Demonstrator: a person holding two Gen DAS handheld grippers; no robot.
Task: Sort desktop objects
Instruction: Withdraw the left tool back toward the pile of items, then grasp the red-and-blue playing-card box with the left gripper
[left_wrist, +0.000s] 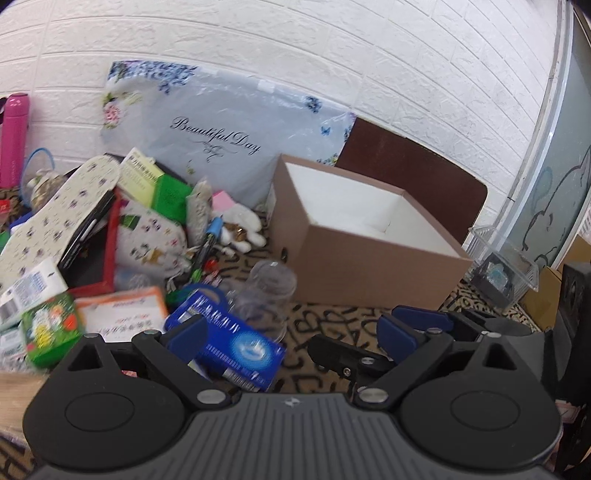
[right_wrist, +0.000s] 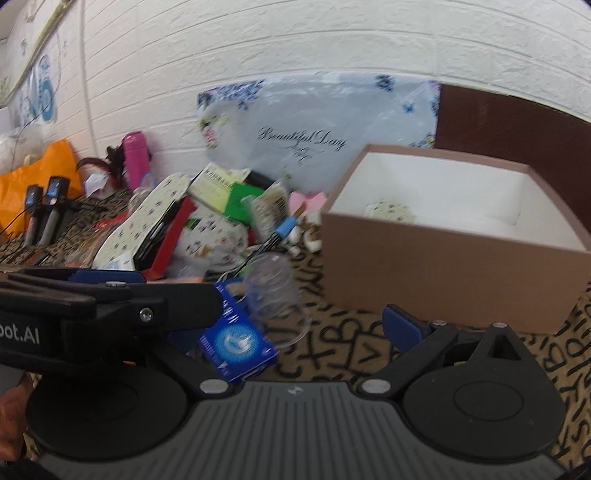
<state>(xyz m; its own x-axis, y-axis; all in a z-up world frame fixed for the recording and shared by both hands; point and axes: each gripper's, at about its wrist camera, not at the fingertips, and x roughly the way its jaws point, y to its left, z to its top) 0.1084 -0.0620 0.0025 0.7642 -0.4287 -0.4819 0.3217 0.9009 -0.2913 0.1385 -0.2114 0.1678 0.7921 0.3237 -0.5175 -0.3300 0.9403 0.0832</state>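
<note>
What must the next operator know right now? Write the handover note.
Left gripper: jaws open, empty; the blue carton lies by its left finger.
Right gripper: jaws open, empty.
Done: the brown box holds one floral-patterned piece; nothing else shows inside.
Left: the pile beside the box. The clear jar and blue carton are nearest.

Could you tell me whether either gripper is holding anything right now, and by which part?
Nothing is held: the left gripper and right gripper both have spread fingers with nothing clamped between them.
</note>
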